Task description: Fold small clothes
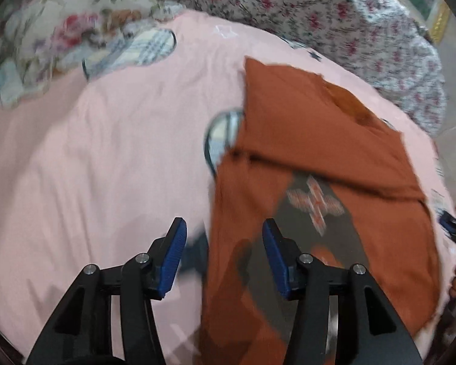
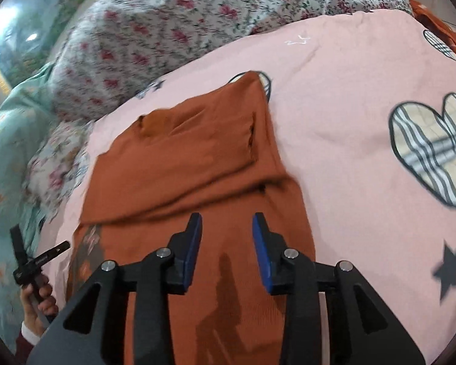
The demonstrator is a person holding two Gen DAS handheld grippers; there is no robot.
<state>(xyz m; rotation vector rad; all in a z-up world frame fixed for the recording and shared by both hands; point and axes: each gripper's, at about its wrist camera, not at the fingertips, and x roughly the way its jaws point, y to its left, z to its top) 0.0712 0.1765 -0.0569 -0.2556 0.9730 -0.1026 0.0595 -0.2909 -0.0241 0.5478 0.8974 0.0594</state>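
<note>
A small rust-orange knitted garment (image 2: 191, 164) lies partly folded on a pink bedsheet printed with plaid hearts and dark stars (image 2: 349, 97). The left claw (image 1: 223, 231) hangs above its edge with blue pads apart, holding nothing. The right claw (image 2: 227, 225) is over its middle, also apart and empty.

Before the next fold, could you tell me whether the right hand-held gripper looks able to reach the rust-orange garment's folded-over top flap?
Probably yes: the right hand-held gripper is open above the rust-orange garment, with nothing lying between it and the flap.

Both wrist views close above, facing forward-down, sharing rust garment (image 1: 319, 140) (image 2: 197, 158), pink sheet (image 1: 106, 167) (image 2: 349, 91)
</note>
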